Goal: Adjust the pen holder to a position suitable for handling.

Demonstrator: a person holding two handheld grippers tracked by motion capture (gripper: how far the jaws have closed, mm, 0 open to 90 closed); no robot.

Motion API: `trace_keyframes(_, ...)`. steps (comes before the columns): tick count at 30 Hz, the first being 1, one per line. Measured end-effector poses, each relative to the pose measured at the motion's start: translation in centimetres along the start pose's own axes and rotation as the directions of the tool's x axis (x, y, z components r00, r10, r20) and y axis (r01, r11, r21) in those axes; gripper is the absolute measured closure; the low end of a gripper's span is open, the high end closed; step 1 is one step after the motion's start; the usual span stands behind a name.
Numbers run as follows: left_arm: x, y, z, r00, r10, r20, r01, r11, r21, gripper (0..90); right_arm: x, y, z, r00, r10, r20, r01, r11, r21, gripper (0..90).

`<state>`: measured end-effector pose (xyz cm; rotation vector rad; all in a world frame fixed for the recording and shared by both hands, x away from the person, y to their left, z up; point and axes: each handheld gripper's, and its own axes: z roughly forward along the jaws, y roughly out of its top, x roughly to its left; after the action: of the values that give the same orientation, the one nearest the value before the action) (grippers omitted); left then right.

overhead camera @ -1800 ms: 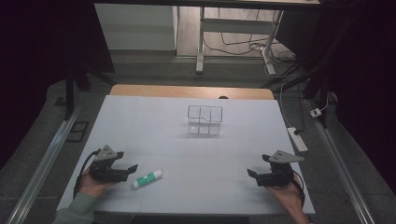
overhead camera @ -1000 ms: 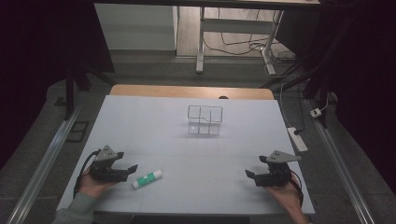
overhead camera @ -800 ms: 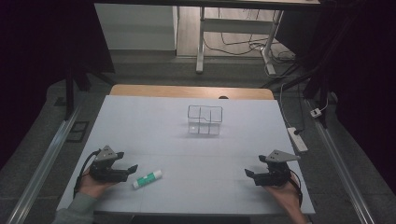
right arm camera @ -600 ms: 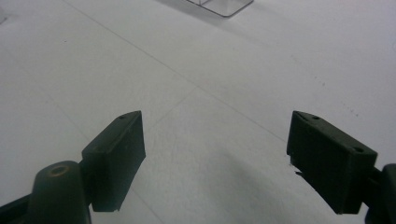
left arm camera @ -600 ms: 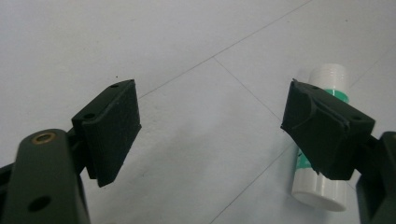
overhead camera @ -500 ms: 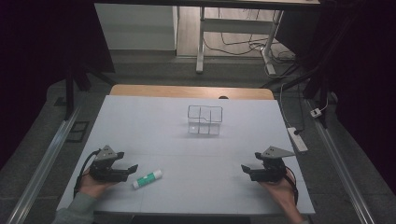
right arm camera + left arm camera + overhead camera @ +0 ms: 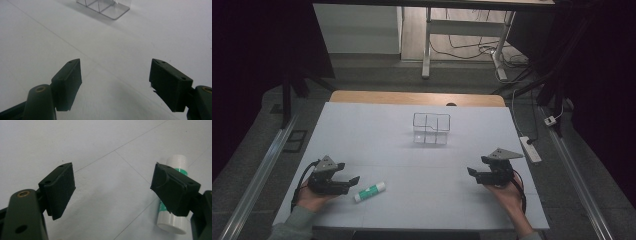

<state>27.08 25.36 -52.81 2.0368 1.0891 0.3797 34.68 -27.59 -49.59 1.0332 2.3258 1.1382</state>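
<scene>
Left tongs [image 7: 353, 180] wide, empty, just beside glue stick [image 7: 369, 191] at 4 o'clock. Right tongs [image 7: 471, 172] wide, just closing slightly, empty. Clear organizer [image 7: 431, 128] at 12 o'clock on counter [image 7: 377, 135].

Lab: white table [image 7: 377, 130] (trailing cables [image 7: 462, 47]).

In the left gripper view, our right jaw hides the middle of the glue stick [image 7: 175, 195] at right. The clear organizer [image 7: 105, 7] is cut off by the right gripper view's top edge.
</scene>
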Motion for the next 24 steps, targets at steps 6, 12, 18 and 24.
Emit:
trace_keyframes(6,0.0,0.0,0.1,1.0000,0.006,0.002,-0.006,1.0000,0.003,19.0,-0.5,0.9,0.9,0.9997,0.023,-0.004,-0.023,1.000,-0.015,27.7)
trace_keyframes(12,0.0,0.0,0.1,1.0000,0.007,-0.001,-0.007,1.0000,0.004,19.0,-1.4,1.8,2.1,0.9980,0.062,-0.010,-0.062,0.998,-0.015,28.7)
trace_keyframes(18,0.0,0.0,0.2,0.9999,0.010,-0.004,-0.010,0.9999,0.007,19.0,-1.8,2.5,2.9,0.9977,0.068,0.005,-0.068,0.997,-0.022,29.3)
trace_keyframes(24,0.0,0.0,0.2,0.9999,0.010,-0.003,-0.010,0.9999,0.007,19.1,-2.0,3.0,3.7,0.9974,0.071,0.010,-0.071,0.997,-0.013,29.7)
